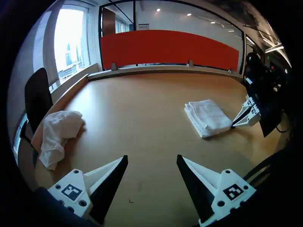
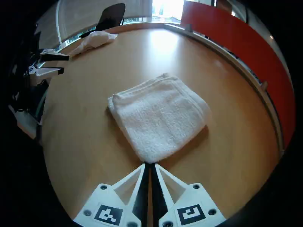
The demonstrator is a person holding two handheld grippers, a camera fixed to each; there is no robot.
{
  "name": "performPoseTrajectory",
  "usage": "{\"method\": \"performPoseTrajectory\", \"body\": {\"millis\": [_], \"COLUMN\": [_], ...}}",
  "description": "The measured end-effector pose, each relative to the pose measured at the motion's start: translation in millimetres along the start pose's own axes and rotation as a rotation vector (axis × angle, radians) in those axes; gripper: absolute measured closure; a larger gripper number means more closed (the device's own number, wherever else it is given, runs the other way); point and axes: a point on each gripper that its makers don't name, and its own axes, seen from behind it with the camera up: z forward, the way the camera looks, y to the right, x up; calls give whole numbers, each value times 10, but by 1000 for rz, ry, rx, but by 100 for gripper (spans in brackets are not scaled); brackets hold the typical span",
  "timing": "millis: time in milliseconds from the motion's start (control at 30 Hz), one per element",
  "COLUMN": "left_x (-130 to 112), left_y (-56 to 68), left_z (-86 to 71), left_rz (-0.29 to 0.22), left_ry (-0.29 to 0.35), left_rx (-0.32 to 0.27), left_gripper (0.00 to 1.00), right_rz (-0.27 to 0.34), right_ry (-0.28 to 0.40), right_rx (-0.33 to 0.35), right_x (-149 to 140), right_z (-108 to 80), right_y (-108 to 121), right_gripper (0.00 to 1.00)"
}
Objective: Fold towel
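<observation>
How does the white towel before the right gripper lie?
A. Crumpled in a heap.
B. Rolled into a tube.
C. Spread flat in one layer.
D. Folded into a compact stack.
D: the towel shows layered edges and lies as a neat block on the table.

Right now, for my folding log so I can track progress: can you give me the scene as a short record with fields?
folded towel: neat white square, flat on the table
crumpled towel: unfolded heap at the table edge, beside the chair
left tongs: open, empty, over the table
right tongs: shut, tips at the folded towel's near corner; contact unclear
left to do: crumpled towel not yet folded
</observation>
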Motion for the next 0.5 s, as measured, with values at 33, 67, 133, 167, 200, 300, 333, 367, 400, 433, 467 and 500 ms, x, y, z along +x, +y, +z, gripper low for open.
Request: {"method": "performPoseTrajectory", "body": {"millis": [33, 67, 133, 167, 200, 300, 333, 367, 400, 433, 467, 500], "left_x": [0, 0, 3, 6, 8, 23, 27, 31, 34, 40, 44, 49], "left_y": [2, 5, 7, 6, 6, 4, 3, 2, 1, 1, 0, 0], "left_z": [0, 0, 0, 1, 2, 1, 0, 0, 0, 0, 0, 0], "left_rz": [0, -1, -1, -1, -1, 1, 1, 1, 1, 1, 1, 1], "left_ry": [0, 1, 2, 2, 2, 5, 6, 6, 7, 8, 9, 10], "left_rx": [0, -1, -1, -1, -2, -2, -2, -2, -2, -2, -2, -3], "left_gripper": [4, 4, 4, 4, 4, 4, 4, 4, 4, 4, 4, 4], "right_rz": [-2, -4, -9, -12, -15, -27, -31, -34, -38, -42, -46, -50], "right_ry": [2, 3, 7, 8, 9, 21, 27, 33, 38, 43, 47, 52], "right_rx": [-2, -4, -10, -13, -16, -26, -30, -33, -37, -41, -46, -50], "right_x": [7, 14, 32, 42, 53, 126, 165, 200, 236, 281, 322, 363], "right_z": [-6, -12, -29, -39, -49, -105, -132, -157, -181, -211, -237, -263], "right_y": [5, 10, 27, 38, 49, 95, 116, 136, 155, 181, 205, 228], "right_gripper": [97, 97, 97, 97, 97, 97, 97, 97, 97, 97, 97, 97]}}
